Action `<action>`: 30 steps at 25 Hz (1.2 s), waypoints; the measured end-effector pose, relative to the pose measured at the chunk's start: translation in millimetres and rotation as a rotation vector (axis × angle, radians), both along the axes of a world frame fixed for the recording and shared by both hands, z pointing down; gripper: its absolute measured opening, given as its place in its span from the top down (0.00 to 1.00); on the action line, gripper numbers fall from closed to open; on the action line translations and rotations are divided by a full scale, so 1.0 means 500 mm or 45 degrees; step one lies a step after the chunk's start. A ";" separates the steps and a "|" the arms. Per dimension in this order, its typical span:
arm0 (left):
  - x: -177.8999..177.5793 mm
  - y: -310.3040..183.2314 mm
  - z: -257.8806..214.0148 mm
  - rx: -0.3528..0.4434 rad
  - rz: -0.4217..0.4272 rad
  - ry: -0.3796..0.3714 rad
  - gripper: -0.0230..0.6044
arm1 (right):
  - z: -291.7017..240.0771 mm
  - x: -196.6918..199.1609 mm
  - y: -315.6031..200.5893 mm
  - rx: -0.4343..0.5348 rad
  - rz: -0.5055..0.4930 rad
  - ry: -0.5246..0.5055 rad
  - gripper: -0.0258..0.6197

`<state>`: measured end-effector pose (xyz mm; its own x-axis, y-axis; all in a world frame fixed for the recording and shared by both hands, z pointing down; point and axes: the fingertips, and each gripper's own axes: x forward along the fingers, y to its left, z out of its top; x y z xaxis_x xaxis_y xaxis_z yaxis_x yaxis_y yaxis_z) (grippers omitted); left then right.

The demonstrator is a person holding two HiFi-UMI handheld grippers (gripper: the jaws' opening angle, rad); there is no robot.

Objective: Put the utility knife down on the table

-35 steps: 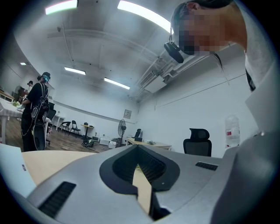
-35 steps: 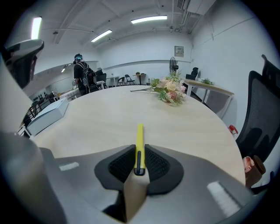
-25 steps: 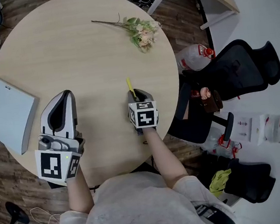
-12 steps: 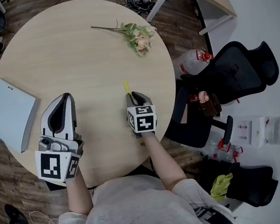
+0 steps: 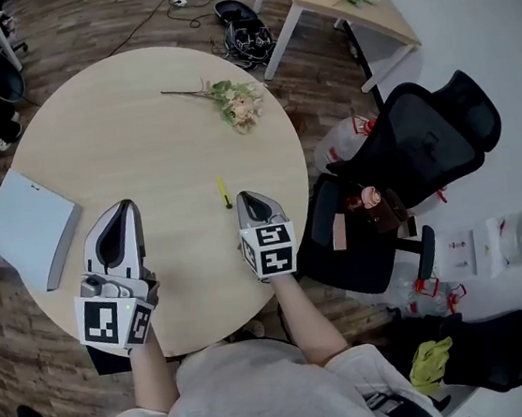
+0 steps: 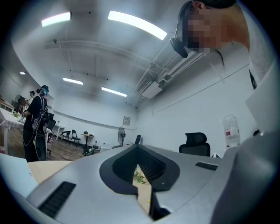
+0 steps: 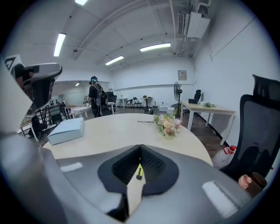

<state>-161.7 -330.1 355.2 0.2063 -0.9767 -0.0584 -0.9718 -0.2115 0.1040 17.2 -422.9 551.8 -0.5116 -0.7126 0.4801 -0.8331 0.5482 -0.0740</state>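
I am holding my right gripper [image 5: 245,198] over the near right part of the round wooden table [image 5: 138,133]. Its jaws are meeting tip to tip and gripping nothing, with only a slim wedge of tabletop showing behind the tips. The yellow utility knife [image 5: 224,192] is lying flat on the table just beyond those tips, apart from them and pointing away from me. I am keeping my left gripper [image 5: 125,205] off to the left, well apart from the knife, its jaws likewise meeting at the tips and empty. A pale blue box [image 5: 29,226] is lying at the table's left edge, and a sprig of flowers [image 5: 234,102] is lying on the far side.
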 end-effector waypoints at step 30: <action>0.193 0.207 -0.164 0.217 0.006 -0.064 0.95 | -0.407 0.218 0.226 0.522 0.009 -0.286 0.94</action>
<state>-65.2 -226.7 273.0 0.2173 -0.9526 -0.2128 -0.9739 -0.2262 0.0179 126.1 -309.9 348.4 -0.5650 -0.8243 0.0361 -0.8251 0.5641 -0.0318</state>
